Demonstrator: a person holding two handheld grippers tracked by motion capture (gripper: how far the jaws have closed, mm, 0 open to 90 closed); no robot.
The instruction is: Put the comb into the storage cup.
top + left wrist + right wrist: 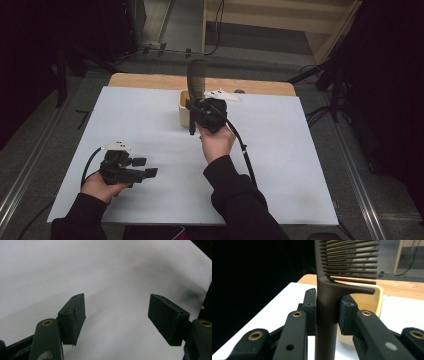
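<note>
A dark brown wide-tooth comb [196, 80] stands upright above the middle of the white sheet, teeth at the top. My right gripper [194, 109] is shut on its handle just below the teeth. In the right gripper view the comb [326, 297] is pinched between both pads, and its handle runs down below the jaws. A cream open-top container [183, 104] stands right behind the comb; its rim [379, 293] shows past the teeth. My left gripper [145, 167] rests low at the front left, open, with only white sheet between its pads [75, 317].
The white sheet [285, 150] covers most of the table, and a wooden strip [145, 80] shows along the far edge. Dark stands and cables [320, 115] lie on the floor to both sides and behind. The right gripper's cable [245, 150] trails across the sheet.
</note>
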